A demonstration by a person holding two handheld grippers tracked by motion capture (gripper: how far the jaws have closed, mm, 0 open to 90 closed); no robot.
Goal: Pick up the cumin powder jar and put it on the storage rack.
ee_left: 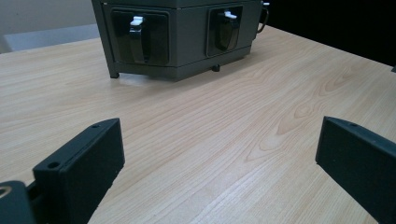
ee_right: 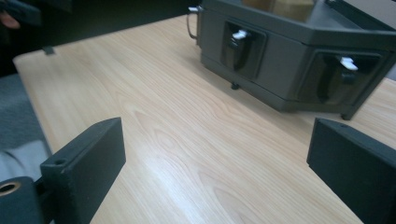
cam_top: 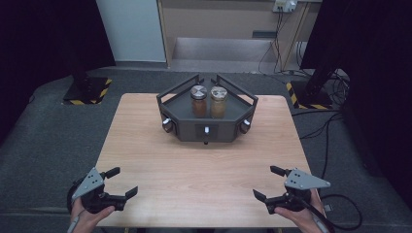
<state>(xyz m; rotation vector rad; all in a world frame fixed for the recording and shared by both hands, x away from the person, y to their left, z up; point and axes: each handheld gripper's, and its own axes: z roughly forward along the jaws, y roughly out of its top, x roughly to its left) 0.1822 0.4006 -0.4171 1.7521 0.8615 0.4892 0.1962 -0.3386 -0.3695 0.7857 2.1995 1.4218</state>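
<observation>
A dark grey six-sided tray (cam_top: 206, 128) stands at the far middle of the wooden table (cam_top: 204, 165). It carries two glass jars with metal lids and brown contents, one on the left (cam_top: 198, 101) and one on the right (cam_top: 218, 102). White-tipped latches show on its front faces (ee_left: 137, 32) (ee_right: 240, 42). At the near left corner my left gripper (cam_top: 125, 181) is open, its jaws (ee_left: 219, 154) spread over bare wood. My right gripper (cam_top: 265, 182) at the near right corner is open too, with nothing between its jaws (ee_right: 215, 158). Both point toward the tray (ee_left: 187, 51) from well short of it.
Dark carpet surrounds the table. Black stand bases with yellow-black stripes sit on the floor at the far left (cam_top: 87, 90) and far right (cam_top: 311, 94). Cables (cam_top: 330, 124) trail on the floor to the right. Bare wood lies between the grippers and the tray.
</observation>
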